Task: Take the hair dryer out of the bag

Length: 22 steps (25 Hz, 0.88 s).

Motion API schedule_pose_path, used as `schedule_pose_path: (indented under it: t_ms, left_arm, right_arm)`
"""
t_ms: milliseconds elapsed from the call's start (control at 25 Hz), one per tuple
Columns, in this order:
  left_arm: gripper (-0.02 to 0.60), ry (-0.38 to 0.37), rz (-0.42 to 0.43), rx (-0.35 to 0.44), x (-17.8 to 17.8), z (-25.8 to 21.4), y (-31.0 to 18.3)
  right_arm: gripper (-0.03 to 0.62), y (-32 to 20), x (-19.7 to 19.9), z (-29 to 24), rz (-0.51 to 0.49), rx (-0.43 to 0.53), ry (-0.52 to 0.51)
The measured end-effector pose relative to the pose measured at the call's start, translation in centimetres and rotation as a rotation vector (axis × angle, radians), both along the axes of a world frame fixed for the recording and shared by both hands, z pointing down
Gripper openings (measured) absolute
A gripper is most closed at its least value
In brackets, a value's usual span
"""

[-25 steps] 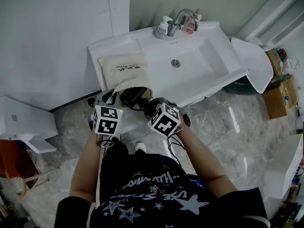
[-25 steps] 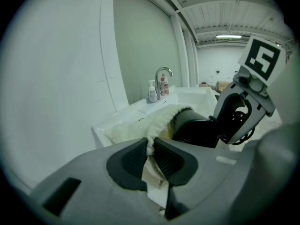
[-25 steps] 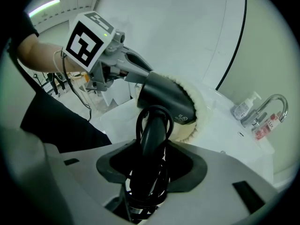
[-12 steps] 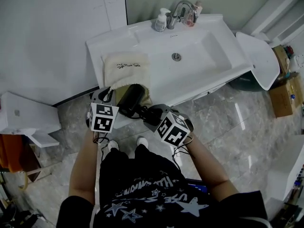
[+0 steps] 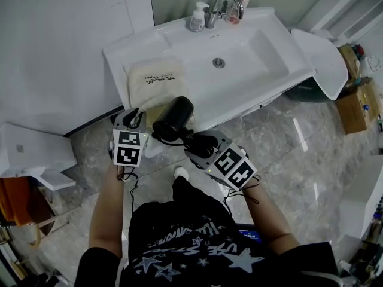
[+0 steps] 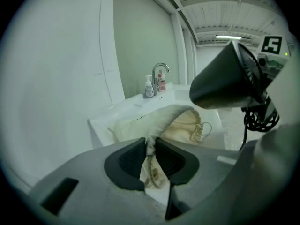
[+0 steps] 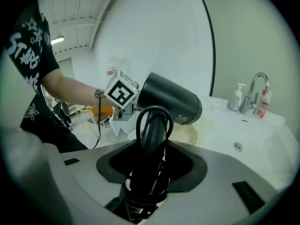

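Right gripper view shows the right gripper (image 7: 152, 161) squeezing the dryer (image 7: 171, 102) by its handle, with the cord (image 7: 145, 191) bunched between its jaws. The dryer sits just ahead of it, clear of the bag (image 6: 183, 125). The left gripper (image 6: 150, 161) pinches the bag's rim. The cord may slip loose and snag the bag, or the heavy head may tip down.

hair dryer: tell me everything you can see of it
The hair dryer is black, seemingly matte plastic, with a wide round barrel and a grille at its back end. The right gripper clamps its handle, where the black cord is bundled, one loop arching over it. It hangs in the air, fully out of the cream bag; nothing else touches it.
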<state>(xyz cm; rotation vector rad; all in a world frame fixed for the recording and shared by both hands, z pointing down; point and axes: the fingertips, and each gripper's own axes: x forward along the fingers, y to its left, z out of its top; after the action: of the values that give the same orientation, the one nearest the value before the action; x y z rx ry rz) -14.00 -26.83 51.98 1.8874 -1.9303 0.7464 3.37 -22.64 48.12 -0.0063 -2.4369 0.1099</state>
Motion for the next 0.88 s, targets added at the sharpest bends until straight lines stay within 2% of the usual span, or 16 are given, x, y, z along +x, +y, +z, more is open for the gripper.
schedule_pose_path:
  t_ms: [240,320,480,720,760,880]
  left_arm:
    - [0.171,0.046,0.032,0.055,0.7,-1.2,2.1]
    - [0.182,0.053,0.033,0.079,0.5,-2.0,3.3]
    - [0.183,0.062,0.028,0.151,-0.3,-4.4,5.8]
    - [0.181,0.1,0.045,0.238,-0.1,-7.4,9.7]
    - [0.174,0.104,0.042,0.254,0.0,-7.9,10.4]
    - [0.101,0.114,0.028,0.302,0.3,-9.0,12.5]
  right_arm:
    - [0.187,0.0,-0.6,-2.9,0.163,-0.018,-0.104]
    - [0.187,0.2,-0.8,-3.7,0.211,-0.023,-0.139]
    - [0.187,1.1,-1.4,-5.5,0.311,-0.055,-0.231]
    - [0.189,3.2,-1.1,-6.7,0.422,-0.068,-0.305]
    - [0.189,3.6,-0.9,-6.9,0.44,-0.069,-0.32]
    - [0.189,4.8,-0.3,-7.4,0.488,-0.066,-0.35]
